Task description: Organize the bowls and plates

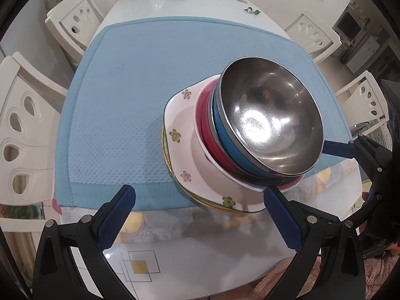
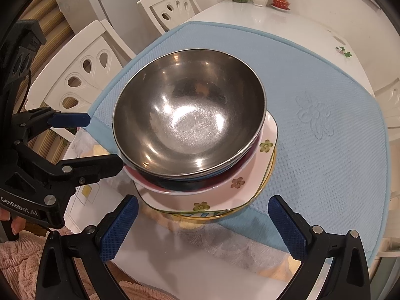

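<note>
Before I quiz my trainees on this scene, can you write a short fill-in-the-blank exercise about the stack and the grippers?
1. The top bowl of the stack is made of ____.
2. The flowered plate lies partly on a ____ mat.
3. The fingers of the left gripper hold ____.
4. Both grippers stand ____.

Missing words: metal; blue; nothing; open

the left gripper hangs low at the near edge with its blue-padded fingers spread wide, gripping nothing. the right gripper sits just beside it on the right, fingers likewise spread and empty (each gripper shows at the edge of the other's view). fingertips of a hand wrap the left handle.
</note>
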`<action>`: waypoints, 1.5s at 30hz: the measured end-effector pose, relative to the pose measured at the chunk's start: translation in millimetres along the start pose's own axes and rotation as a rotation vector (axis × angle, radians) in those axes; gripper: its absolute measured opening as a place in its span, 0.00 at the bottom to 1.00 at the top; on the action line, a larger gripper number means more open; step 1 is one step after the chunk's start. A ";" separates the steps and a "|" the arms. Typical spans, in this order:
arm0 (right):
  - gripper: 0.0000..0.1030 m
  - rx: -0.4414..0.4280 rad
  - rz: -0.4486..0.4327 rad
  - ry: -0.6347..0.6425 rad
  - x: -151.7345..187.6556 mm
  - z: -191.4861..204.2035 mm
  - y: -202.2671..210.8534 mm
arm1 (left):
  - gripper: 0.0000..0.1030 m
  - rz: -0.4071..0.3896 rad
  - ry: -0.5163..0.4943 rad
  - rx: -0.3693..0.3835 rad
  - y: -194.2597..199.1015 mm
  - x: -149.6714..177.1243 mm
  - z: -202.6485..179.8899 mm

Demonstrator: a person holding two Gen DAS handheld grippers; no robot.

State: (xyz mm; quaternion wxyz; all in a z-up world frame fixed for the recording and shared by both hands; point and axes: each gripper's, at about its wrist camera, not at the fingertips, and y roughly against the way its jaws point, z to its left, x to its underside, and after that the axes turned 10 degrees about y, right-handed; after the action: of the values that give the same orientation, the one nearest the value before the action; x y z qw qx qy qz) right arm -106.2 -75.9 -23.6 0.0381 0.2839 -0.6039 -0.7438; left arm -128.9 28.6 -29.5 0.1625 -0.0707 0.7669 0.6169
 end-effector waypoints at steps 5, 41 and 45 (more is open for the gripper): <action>1.00 0.000 -0.002 -0.003 0.2 -1.3 0.9 | 1.00 0.004 -0.004 0.005 0.0 0.3 -0.5; 1.00 -0.014 -0.002 -0.007 1.0 -0.2 0.7 | 1.00 0.003 -0.015 -0.016 0.4 2.7 -11.7; 1.00 -0.011 -0.005 -0.006 1.5 1.6 1.9 | 1.00 0.003 -0.012 -0.019 0.4 3.7 -13.0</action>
State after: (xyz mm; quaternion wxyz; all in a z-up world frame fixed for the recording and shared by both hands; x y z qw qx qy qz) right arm -108.7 -75.6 -22.2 0.0360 0.2832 -0.5991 -0.7480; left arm -134.6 16.4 -27.9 0.1657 -0.0674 0.7602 0.6246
